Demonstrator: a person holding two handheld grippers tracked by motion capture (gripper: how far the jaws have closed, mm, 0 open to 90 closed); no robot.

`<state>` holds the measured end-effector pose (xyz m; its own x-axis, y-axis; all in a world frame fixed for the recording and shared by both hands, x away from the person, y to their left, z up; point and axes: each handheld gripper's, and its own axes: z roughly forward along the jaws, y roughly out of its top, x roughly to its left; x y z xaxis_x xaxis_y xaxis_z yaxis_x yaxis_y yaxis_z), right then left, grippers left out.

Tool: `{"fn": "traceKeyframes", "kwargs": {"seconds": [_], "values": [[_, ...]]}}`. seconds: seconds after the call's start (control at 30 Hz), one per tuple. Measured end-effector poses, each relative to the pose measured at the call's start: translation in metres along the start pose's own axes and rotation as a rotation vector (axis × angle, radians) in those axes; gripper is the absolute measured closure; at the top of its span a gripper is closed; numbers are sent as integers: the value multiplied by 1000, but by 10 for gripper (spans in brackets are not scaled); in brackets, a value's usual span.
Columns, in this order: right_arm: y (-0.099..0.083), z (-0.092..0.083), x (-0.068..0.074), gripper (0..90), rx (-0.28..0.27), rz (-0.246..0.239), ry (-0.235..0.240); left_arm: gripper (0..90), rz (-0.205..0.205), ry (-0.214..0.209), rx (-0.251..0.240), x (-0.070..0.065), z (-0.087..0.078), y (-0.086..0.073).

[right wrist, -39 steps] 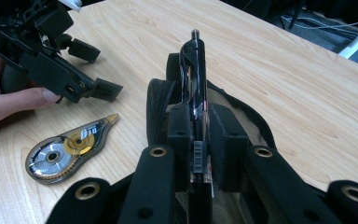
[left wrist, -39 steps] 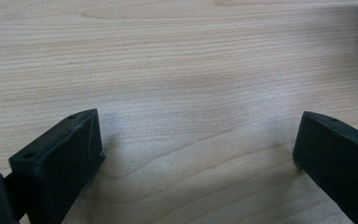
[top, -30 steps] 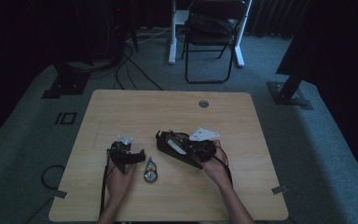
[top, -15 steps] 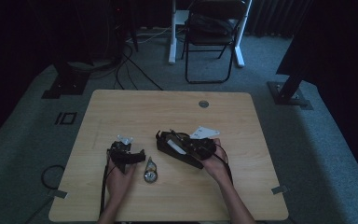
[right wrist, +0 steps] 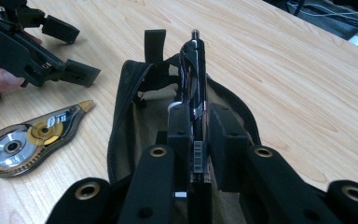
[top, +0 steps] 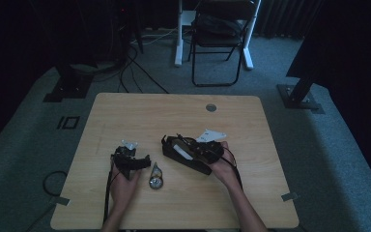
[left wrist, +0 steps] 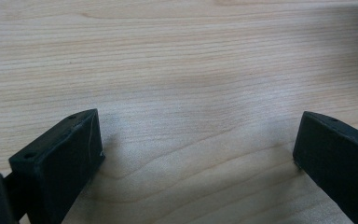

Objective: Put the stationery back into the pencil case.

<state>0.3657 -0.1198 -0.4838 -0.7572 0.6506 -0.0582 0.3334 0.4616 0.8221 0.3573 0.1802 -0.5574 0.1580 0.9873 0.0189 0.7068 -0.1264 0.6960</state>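
An open black zip pouch (right wrist: 135,107) (top: 186,153) lies on the wooden table. My right gripper (right wrist: 197,123) (top: 207,150) is shut on a dark glossy pen (right wrist: 194,74), held over the pouch's opening and pointing away from the camera. A correction tape dispenser (right wrist: 25,140) (top: 155,179) lies flat to the pouch's left. My left gripper (left wrist: 196,154) (top: 142,160) rests low over bare wood with its jaws wide open and nothing between them. It also appears as the left gripper (right wrist: 67,51) at the top left of the right gripper view, held by a hand.
The table (top: 174,116) has bare wood at the back and a round cable grommet (top: 211,107) near the far edge. A folding chair (top: 217,34) and cables stand on the floor beyond it. The grey plate (top: 211,135) sits on the right gripper.
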Motion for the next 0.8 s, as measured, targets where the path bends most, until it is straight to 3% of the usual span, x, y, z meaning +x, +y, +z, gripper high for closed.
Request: {"fn": "traceKeyframes", "kwargs": {"seconds": [0.8], "values": [[-4,11,0,797,37,-27,22,15,0,0,1,0,0,0]]}}
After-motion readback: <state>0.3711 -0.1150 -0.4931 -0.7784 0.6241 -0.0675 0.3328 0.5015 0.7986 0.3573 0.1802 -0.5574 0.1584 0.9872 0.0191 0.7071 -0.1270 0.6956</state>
